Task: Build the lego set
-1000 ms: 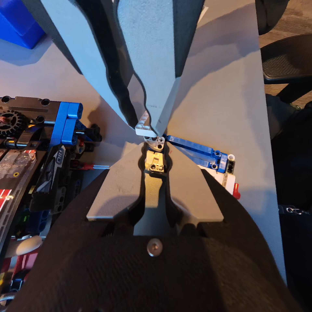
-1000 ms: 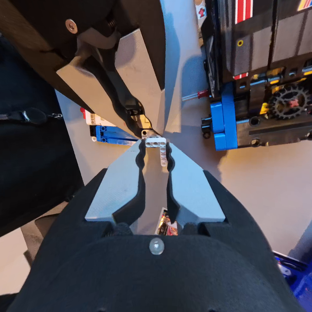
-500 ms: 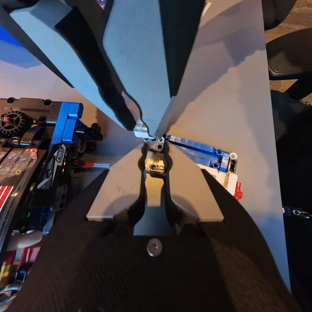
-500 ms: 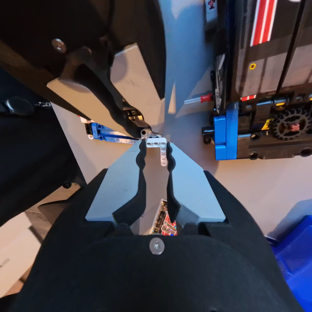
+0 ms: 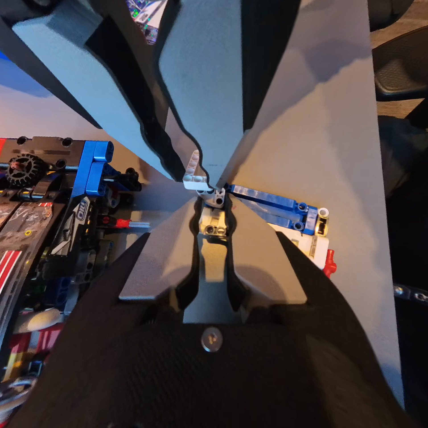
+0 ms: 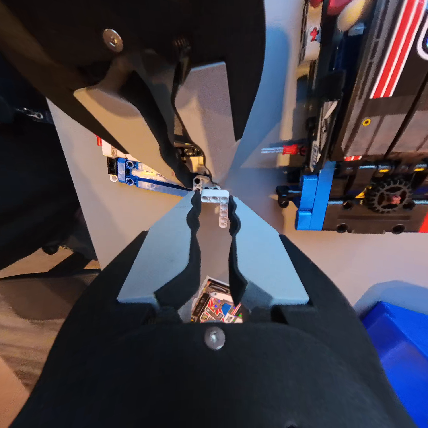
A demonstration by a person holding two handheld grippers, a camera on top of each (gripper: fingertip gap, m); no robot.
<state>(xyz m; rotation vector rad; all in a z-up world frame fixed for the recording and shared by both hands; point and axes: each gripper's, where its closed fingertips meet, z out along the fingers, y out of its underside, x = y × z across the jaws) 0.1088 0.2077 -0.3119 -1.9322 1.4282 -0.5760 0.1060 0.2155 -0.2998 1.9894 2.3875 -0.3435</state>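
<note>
My left gripper point(image 5: 212, 203) is shut on a small sub-assembly point(image 5: 214, 222) of grey, blue and white pieces; its blue beams point(image 5: 273, 208) stretch to the right just above the table. My right gripper point(image 6: 214, 196) is shut on a white L-shaped beam point(image 6: 216, 199) and holds it tip to tip against the grey connector point(image 6: 198, 181) at the sub-assembly's end. In the left wrist view the L-beam point(image 5: 195, 181) comes in from above, touching the connector point(image 5: 218, 196). The large black, blue and red car model point(image 5: 46, 208) lies to the left; it shows in the right wrist view point(image 6: 370, 162).
A blue bin point(image 6: 398, 347) sits at the lower right of the right wrist view. A sticker sheet point(image 6: 215, 303) lies under my right gripper. The table's edge point(image 5: 382, 208) runs down the right, with dark chairs point(image 5: 403, 64) beyond. A red axle pin point(image 5: 125, 223) sticks out of the model. The tips of both grippers are at nearly the same place.
Both grippers have kept their grip and stayed tip to tip. The right gripper has tilted and pushed closer, so the L-beam now shows more of its long arm in the left view.
</note>
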